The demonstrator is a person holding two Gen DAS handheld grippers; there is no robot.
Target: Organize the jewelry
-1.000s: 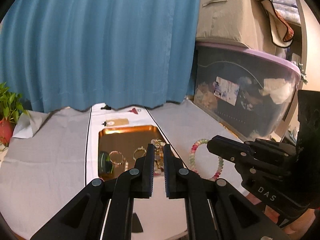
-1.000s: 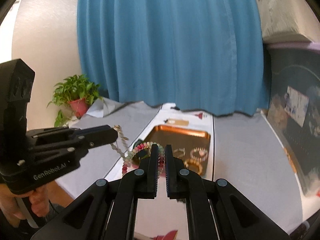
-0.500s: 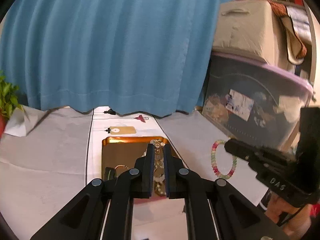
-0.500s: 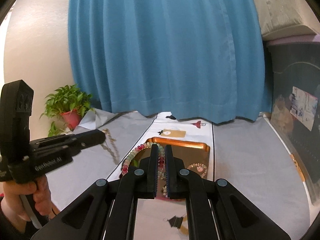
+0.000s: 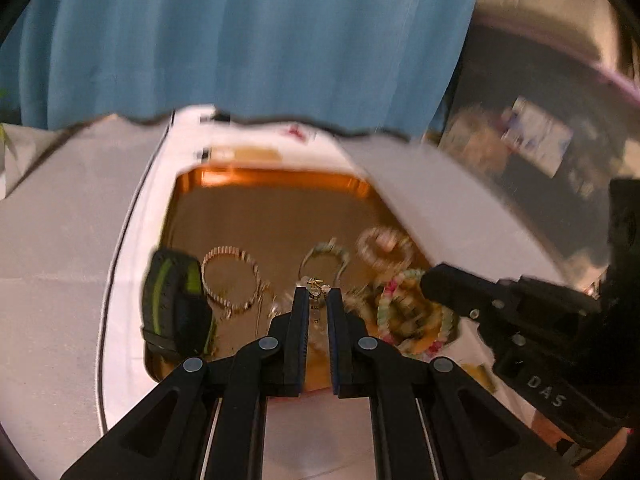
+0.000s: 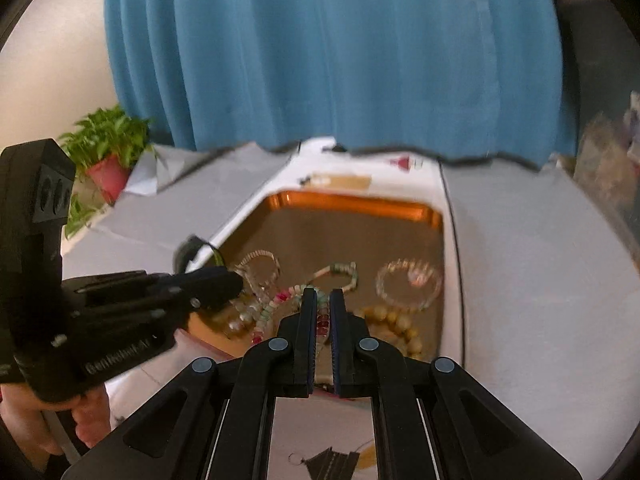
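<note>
The left gripper (image 5: pixel 318 294) has its fingers nearly together, pinching a thin gold chain (image 5: pixel 315 285) whose small charm shows just past the tips, over the near end of the tray (image 5: pixel 280 178). The right gripper (image 6: pixel 323 294) is likewise all but closed, nipping a bead strand (image 6: pixel 280 300) of pink, green and pale beads; the strand runs from its tips leftward and down onto the tray's near end, blurred. Each gripper also shows in the other's view: the right gripper (image 5: pixel 436 280) reaches in from the right and the left gripper (image 6: pixel 228 282) from the left, both tips over the tray's near end, and a hand (image 6: pixel 86 412) grips the left one's handle. The tray is a shiny copper rectangle with rounded corners and a low rim, its long axis running away from the cameras toward the curtain (image 5: pixel 240 40). Inside it lie, as far as the blur allows, four loose bracelets: a gold link hoop (image 5: pixel 230 276) near the left rim, a greenish bead ring (image 5: pixel 326 258) in the middle, a clear bead ring (image 6: pixel 410 282) near the right rim, and a chunky amber bead ring (image 6: pixel 394 326) at the near right. A black band with a green stripe (image 5: pixel 172 304) sits over the tray's left rim. The tray rests on a white runner (image 5: pixel 128 280) over grey cloth (image 5: pixel 60 220). Beyond its far end hangs the pleated blue curtain; a potted plant (image 6: pixel 108 152) stands far left of the tray.
</note>
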